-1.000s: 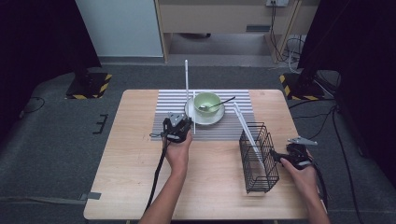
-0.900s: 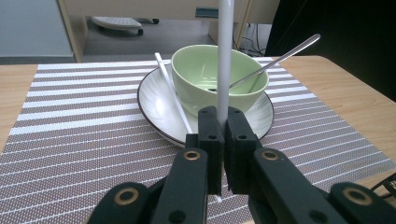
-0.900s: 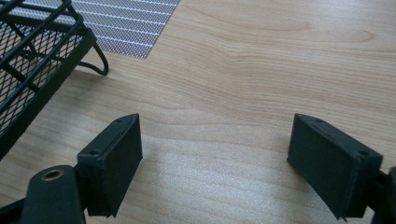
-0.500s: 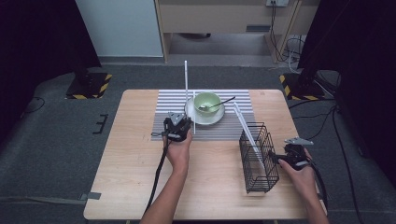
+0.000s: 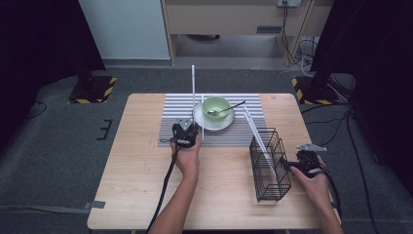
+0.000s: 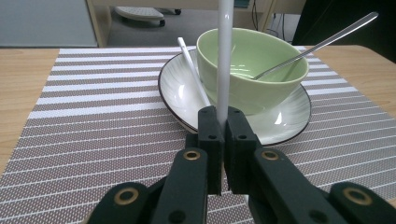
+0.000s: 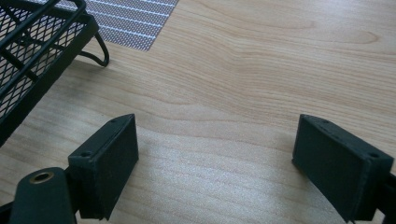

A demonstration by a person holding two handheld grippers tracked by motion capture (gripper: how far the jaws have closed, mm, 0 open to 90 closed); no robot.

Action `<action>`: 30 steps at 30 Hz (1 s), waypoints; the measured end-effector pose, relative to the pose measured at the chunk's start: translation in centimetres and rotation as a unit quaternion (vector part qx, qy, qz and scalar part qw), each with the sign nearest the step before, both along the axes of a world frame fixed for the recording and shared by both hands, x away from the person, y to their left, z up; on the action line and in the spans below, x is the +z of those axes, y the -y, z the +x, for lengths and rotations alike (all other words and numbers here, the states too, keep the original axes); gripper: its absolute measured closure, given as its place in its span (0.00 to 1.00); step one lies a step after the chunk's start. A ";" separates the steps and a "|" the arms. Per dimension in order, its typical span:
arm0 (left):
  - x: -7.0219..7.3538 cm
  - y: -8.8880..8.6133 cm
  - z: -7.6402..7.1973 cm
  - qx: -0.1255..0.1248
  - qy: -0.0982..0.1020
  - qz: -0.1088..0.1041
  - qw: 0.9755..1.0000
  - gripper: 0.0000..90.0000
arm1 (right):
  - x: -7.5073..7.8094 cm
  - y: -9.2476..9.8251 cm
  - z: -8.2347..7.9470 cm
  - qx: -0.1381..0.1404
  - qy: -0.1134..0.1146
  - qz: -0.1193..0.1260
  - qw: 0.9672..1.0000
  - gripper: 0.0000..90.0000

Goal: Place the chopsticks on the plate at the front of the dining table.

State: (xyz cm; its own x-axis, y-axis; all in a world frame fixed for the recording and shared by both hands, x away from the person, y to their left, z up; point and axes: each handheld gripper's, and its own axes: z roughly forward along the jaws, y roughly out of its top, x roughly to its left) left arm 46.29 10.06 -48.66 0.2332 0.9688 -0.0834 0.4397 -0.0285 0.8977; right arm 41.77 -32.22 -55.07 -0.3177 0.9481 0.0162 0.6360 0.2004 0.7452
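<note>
Right claw (image 7: 215, 163) just spread wide, empty, at 3 o'clock of basket (image 5: 270, 165). Left claw (image 5: 187, 131) pinches upright chopstick (image 6: 224, 51) at 9 o'clock of bowl (image 6: 252, 60). Next: carry chopstick to basket.

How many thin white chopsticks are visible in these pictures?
3. One thin white chopstick stands upright, clamped in the left gripper. One leans on the white plate beside the green bowl. One leans in the black wire basket. More may be hidden.

glossy ceramic bowl (image 6: 252, 65), woven placemat (image 6: 93, 121) — matt, wooden table (image 7: 261, 70), wire basket (image 5: 270, 163)
</note>
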 end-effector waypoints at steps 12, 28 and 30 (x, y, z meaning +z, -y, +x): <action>-0.4 0.2 0.1 0.019 -0.013 0.018 1.000 0.96 | 0.0 0.0 0.0 0.000 0.000 0.000 1.000 0.16; -1.9 0.1 1.0 0.033 -0.041 0.022 0.998 0.96 | 0.0 0.0 0.0 0.000 0.001 0.000 1.000 0.16; -2.0 0.1 1.0 0.033 -0.043 0.023 0.998 0.96 | 0.0 0.0 0.0 0.000 0.000 0.000 1.000 0.16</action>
State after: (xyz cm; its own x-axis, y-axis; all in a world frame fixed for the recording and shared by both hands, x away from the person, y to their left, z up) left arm 47.34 9.94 -50.66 0.1630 0.9850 -0.0564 0.5179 -0.0368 0.8546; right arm 41.74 -32.18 -55.07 -0.3168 0.9484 0.0156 0.6355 0.2000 0.7458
